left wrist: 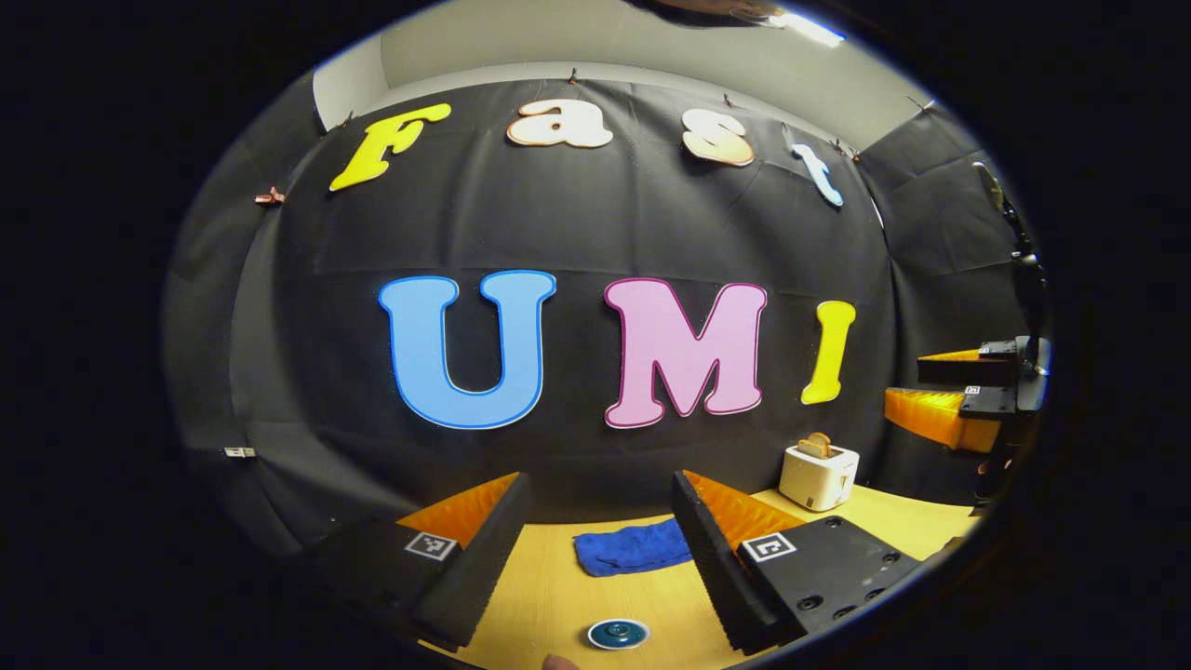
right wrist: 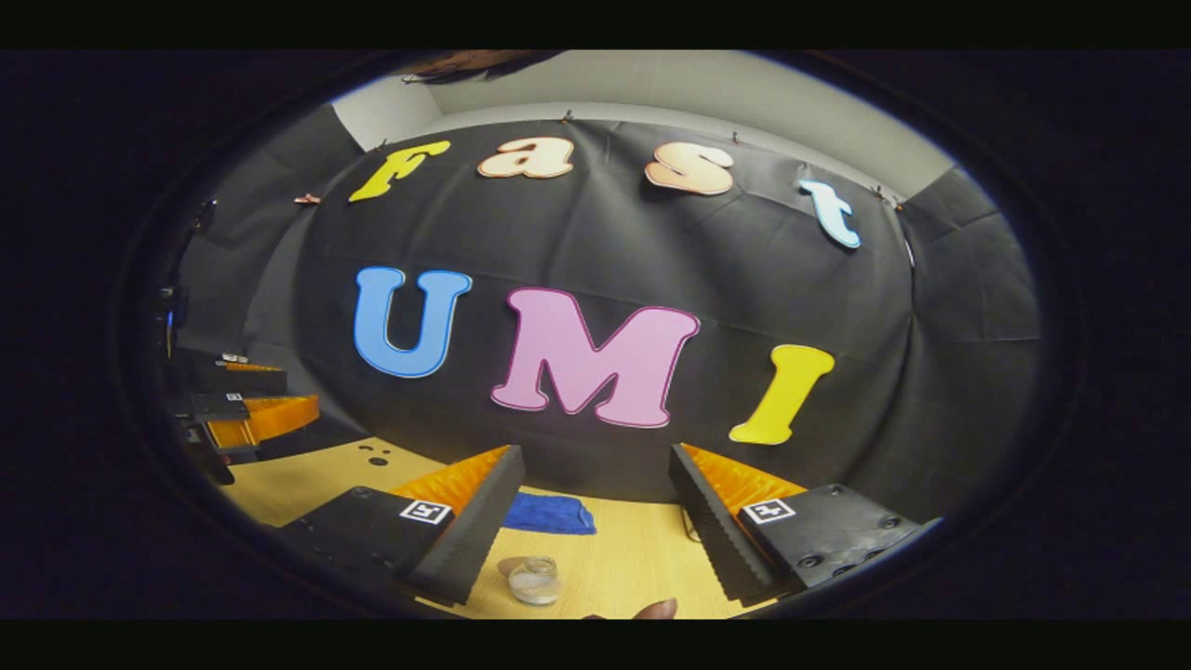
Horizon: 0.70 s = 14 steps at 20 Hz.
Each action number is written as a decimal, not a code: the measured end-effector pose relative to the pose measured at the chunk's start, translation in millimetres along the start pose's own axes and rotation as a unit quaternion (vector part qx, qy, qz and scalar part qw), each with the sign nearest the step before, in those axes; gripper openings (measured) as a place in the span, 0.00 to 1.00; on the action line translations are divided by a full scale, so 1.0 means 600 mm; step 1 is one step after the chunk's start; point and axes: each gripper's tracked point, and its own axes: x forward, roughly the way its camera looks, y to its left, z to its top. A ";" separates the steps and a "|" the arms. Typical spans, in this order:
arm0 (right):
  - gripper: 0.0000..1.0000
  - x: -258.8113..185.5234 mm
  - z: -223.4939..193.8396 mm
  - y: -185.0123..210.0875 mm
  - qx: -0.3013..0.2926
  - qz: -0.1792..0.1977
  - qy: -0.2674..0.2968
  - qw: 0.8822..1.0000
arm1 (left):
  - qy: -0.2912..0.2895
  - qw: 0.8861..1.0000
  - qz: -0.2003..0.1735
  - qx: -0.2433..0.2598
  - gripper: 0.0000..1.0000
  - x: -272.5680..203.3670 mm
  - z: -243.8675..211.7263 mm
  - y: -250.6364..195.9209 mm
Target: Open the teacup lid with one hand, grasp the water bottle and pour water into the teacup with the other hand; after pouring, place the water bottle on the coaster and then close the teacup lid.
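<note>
Left tool [left wrist: 600, 549]: spread wide, grasping nothing.
Right tool [right wrist: 595, 530]: likewise released.
Teacup lid [left wrist: 618, 634]: just below the left tool; lower straight, centre the knob.

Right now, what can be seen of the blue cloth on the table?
The blue cloth is a small towel of soft, fuzzy-looking fabric, folded or bunched into a rough oblong and lying flat on the light wooden table, near the booth's black wall. In the left gripper view it sits between that gripper's fingers, farther off, its right end hidden behind one finger. In the right gripper view its left end is hidden likewise. Nothing grips it.
</note>
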 end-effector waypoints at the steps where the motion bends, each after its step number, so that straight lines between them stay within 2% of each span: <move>1: 0.96 -0.001 -0.003 0.002 0.000 0.001 0.001 1.000 | 0.001 1.000 -0.002 0.001 0.95 0.001 -0.002 0.000; 7: 0.96 -0.022 -0.055 0.010 0.001 0.001 0.022 1.000 | 0.009 1.000 -0.010 -0.002 0.95 0.010 -0.060 -0.015; 10: 0.96 -0.035 -0.100 0.014 0.011 0.003 0.039 0.999 | 0.025 0.999 -0.025 -0.007 0.95 0.016 -0.124 -0.033; 14: 0.96 -0.043 -0.151 0.011 0.016 0.001 0.062 0.998 | 0.051 0.999 -0.016 -0.002 0.95 0.031 -0.228 -0.036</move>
